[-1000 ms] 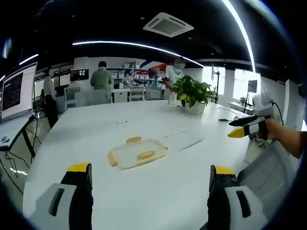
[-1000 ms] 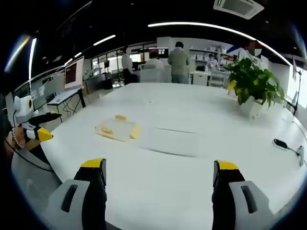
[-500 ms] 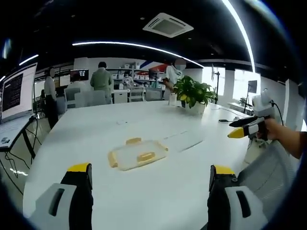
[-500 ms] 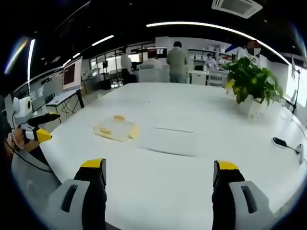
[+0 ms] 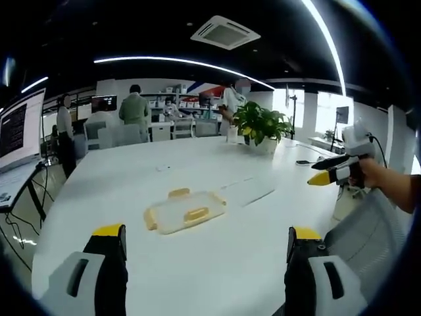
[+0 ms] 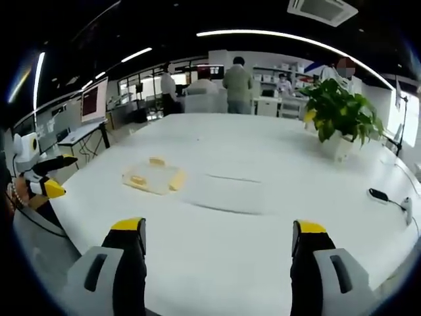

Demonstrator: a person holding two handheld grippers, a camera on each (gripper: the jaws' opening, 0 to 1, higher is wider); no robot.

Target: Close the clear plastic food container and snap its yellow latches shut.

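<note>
Left gripper view: flat clear plastic container (image 5: 185, 209) on glossy white table (image 5: 131, 184), both tools' jaws spread wide.

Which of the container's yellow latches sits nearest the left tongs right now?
In the left gripper view, the latch on the food container's near long edge, facing the left tongs. The end latches sit farther to the sides, and the fourth latch is on the far edge.

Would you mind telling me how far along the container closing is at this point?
Hardly begun. Done: nothing visible; the clear container lies alone on the white table, its yellow latches splayed outward. In hand: nothing; the left gripper and right gripper are open, both short of it. Left: reach it, press the lid, snap every latch.
</note>
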